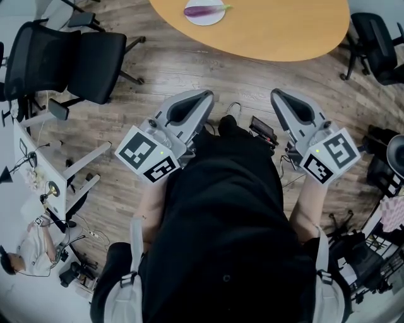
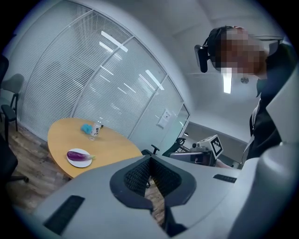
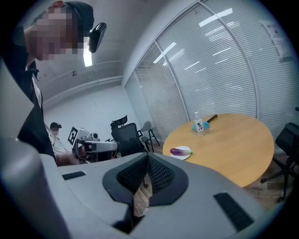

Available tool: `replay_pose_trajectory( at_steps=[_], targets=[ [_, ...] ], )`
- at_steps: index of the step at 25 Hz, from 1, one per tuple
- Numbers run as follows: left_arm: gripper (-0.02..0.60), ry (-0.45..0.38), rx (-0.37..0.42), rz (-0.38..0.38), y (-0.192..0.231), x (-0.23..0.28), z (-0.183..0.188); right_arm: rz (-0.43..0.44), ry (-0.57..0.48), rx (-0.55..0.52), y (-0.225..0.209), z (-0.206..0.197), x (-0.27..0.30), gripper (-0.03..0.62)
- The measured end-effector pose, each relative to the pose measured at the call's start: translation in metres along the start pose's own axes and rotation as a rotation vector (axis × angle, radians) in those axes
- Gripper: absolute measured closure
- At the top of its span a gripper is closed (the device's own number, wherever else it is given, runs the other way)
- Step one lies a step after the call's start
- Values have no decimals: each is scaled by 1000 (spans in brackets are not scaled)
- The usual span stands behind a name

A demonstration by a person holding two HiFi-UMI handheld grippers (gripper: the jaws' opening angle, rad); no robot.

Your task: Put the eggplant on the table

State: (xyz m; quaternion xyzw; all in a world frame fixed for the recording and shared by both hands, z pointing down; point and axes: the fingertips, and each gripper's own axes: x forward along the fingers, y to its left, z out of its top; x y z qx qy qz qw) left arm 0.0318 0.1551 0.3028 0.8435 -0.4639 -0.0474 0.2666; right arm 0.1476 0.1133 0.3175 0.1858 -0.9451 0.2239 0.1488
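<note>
I've got open floor (image 1: 189,76) straight ahead to the desk (image 1: 284,31). A black chair (image 1: 76,60) crowds my left, another chair (image 1: 379,44) my right. There's bare desk beside the plate (image 1: 205,21).

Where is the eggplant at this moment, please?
The eggplant lies on a white plate at the near edge of the wooden table, top centre of the head view; a water bottle stands farther back.
</note>
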Motion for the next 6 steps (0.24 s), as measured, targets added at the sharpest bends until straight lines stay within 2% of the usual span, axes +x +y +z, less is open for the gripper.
replay_pose_trajectory(
  at_steps=[6],
  targets=[
    [569, -5, 3, 1, -4, -4, -2, -13, -17, 4, 2, 0, -4, 577]
  ],
)
